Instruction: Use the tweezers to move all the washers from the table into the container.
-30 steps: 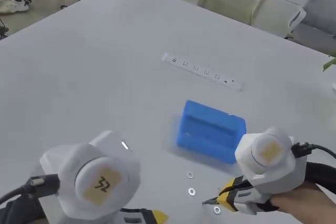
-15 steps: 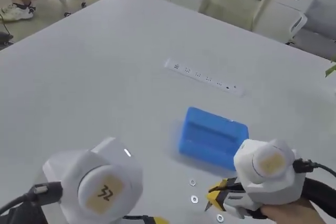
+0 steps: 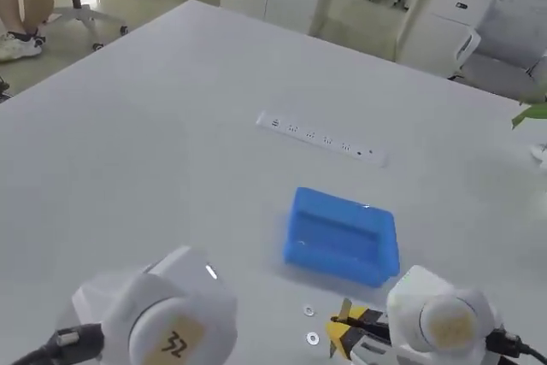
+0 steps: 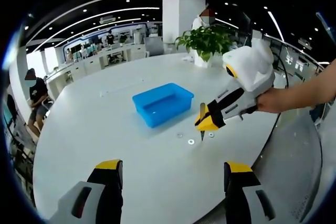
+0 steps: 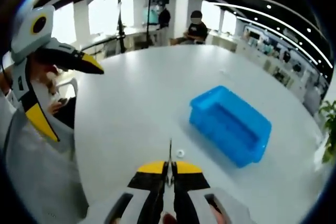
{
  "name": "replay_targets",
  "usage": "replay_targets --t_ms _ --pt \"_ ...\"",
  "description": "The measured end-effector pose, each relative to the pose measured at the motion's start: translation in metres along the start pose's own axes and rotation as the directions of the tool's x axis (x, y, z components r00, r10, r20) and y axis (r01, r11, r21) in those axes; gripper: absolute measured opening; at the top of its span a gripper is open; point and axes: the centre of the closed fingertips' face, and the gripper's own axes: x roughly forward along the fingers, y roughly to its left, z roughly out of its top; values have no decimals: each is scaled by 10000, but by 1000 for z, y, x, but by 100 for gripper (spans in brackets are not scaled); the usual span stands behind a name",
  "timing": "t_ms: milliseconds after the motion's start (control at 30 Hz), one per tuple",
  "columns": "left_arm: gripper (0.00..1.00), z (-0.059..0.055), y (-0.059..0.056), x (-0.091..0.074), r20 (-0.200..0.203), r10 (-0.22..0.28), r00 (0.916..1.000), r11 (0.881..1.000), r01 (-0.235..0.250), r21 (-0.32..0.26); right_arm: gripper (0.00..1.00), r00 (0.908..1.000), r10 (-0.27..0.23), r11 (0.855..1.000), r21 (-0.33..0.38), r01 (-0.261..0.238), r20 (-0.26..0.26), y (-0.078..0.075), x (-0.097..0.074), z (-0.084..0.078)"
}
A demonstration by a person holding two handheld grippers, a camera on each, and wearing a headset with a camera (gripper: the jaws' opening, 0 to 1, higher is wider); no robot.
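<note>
A blue container [image 3: 342,235] sits on the white table [image 3: 171,143]. Small metal washers [image 3: 313,338] lie just in front of it, and three show in the left gripper view [image 4: 190,141]. My right gripper [image 5: 169,170] is shut on thin tweezers [image 5: 169,153], whose tip hovers beside one washer [image 5: 180,153]. In the head view the right gripper [image 3: 344,324] is at the bottom right, close to the washers. My left gripper [image 4: 170,174] is open and holds nothing, well back from the washers. The container looks empty [image 5: 231,124].
A white power strip [image 3: 318,138] lies on the table beyond the container. Office chairs, desks and a potted plant [image 4: 207,40] stand past the table's edges. People sit in the background.
The head camera has tilted, so the whole scene sits lower. The right gripper with the tweezers has shifted slightly over the washers. The left gripper stays low at the left.
</note>
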Motion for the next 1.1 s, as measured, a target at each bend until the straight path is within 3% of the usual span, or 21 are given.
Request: replay_targets --t_ms 500,733,867,1100 --pt "80 13 -5 0 191 -189 9996 9976 176 670 1 9992 -267 9970 731 246 283 -3 2 3" --pt "80 9 -11 1 17 -324 9995 9960 321 832 1 9997 -188 9979 621 178 157 -3 6 4" --pt "80 10 -10 0 110 -274 9996 9969 265 740 1 9998 -170 9987 477 165 119 -3 6 4" --pt "80 7 -3 -2 37 23 10000 9977 -25 676 1 9994 -22 9951 994 -13 347 -6 1 5"
